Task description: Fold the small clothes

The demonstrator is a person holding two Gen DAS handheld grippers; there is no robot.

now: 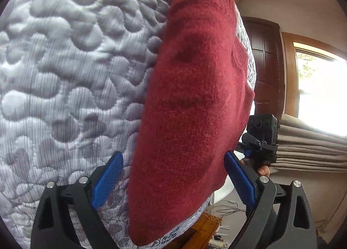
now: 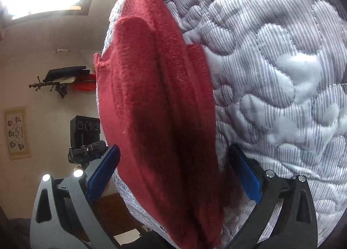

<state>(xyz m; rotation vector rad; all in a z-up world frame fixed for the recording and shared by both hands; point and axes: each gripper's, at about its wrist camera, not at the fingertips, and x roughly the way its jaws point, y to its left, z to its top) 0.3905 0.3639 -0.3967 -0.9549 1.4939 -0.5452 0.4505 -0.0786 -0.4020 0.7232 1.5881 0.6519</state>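
Left gripper (image 1: 173, 179): jaws spread, red sweater (image 1: 190, 105) lying between them on the quilted bed cover (image 1: 60, 64), long axis running straight ahead, ribbed hem at the far end. Right gripper (image 2: 173, 175): jaws likewise spread, straddling the sweater's near folded edge. Both appear equally near; neither pinches cloth.

The left hand-held gripper (image 1: 173, 175) has its jaws spread wide — the two blue ribbed pads (image 1: 107, 180) stand well apart, neither pressing on anything. The right hand-held gripper (image 2: 173, 171) is spread just as wide, its blue pads (image 2: 246, 176) apart and gripping nothing. In the left wrist view the right hand-held gripper's black body shows at the right edge, with a fingertip (image 1: 263, 169) of the person's hand curled under it.
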